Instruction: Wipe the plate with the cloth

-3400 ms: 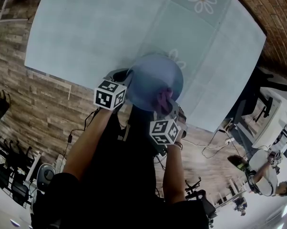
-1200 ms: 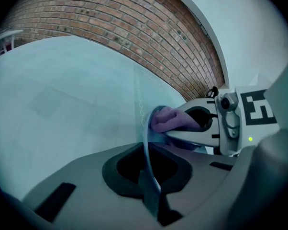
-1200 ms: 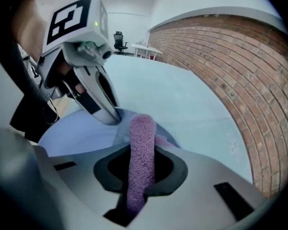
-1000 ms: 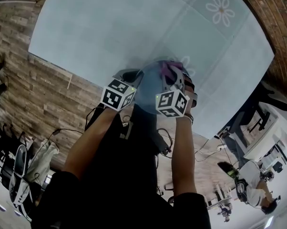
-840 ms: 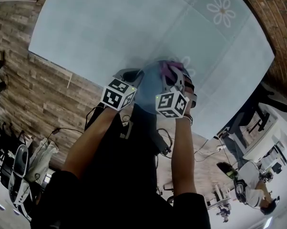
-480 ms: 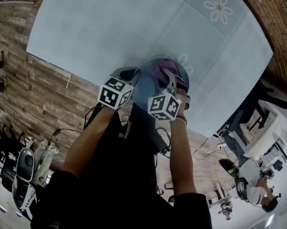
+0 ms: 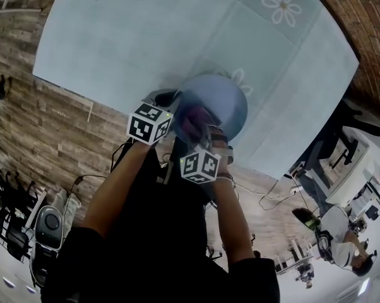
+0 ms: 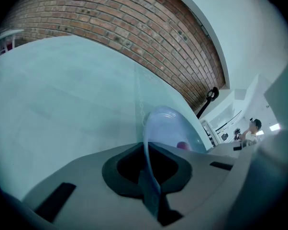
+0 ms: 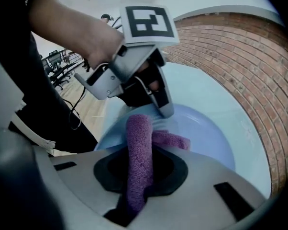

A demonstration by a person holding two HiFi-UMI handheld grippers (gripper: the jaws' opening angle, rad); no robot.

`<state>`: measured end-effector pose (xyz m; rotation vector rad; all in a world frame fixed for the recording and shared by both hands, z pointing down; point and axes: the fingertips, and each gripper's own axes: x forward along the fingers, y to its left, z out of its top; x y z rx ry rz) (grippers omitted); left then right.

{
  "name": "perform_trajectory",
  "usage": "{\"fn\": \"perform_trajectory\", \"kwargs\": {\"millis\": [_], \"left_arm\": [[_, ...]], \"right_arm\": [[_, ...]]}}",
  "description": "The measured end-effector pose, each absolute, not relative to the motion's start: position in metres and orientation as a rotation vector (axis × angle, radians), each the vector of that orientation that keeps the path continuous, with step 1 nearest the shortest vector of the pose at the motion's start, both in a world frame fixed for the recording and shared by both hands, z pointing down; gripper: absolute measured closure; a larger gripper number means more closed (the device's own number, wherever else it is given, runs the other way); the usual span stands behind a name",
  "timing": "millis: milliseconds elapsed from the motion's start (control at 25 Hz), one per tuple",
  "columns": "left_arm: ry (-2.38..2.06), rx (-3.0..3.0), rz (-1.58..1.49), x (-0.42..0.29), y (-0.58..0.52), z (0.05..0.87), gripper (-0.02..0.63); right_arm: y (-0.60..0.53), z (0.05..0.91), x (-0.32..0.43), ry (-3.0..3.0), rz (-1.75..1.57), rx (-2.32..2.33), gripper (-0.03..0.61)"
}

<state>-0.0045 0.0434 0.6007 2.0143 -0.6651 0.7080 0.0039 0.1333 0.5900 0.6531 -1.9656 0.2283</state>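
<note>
Two claws are at work, each clamped on something different. My left claw [image 8: 145, 174] is pinched tight on the thin rim of the blue plate [image 7: 225, 103]. I read that as a steadying hold: with the rim pinned, the plate cannot skate away under wiping pressure. My right claw [image 9: 139, 176] is closed on the purple cloth [image 9: 138, 143]. The terry roll runs up between its jaws and folds over ahead of them onto the plate's inner face, so the loose end does the rubbing.

That end lies just in front of the right claw and close beside the left claw's tips. The plate's far side, beyond the right claw, is bare. I judge the wipe partly done, with that far side still to cover. Whether the plate rests flat on the bench [image 7: 127, 36] or is tipped up off it I cannot tell.

Under both claws the bench wears a smooth pale blue-green cover, with a white daisy [image 7: 281, 5] printed well beyond them. A brick wall [image 8: 110, 23] stands past the far edge, and a wood-plank floor [image 7: 45, 137] lies behind the claws.
</note>
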Motion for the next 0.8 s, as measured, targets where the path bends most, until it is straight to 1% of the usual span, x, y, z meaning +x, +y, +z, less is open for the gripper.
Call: {"fn": "perform_trajectory", "kwargs": {"millis": [200, 400, 800], "left_arm": [[-0.661, 2.013, 0.707, -0.005, 0.042, 0.600, 0.568], [-0.661, 2.012, 0.705, -0.003, 0.044, 0.601, 0.568], [-0.650, 2.011, 0.707, -0.003, 0.044, 0.600, 0.568]], "right_arm": [[0.164, 0.591, -0.009, -1.984, 0.297, 0.522, 0.518], [0.175, 0.590, -0.003, -2.018, 0.368, 0.458, 0.518], [0.149, 0.590, 0.018, -2.036, 0.335, 0.491, 0.518]]}}
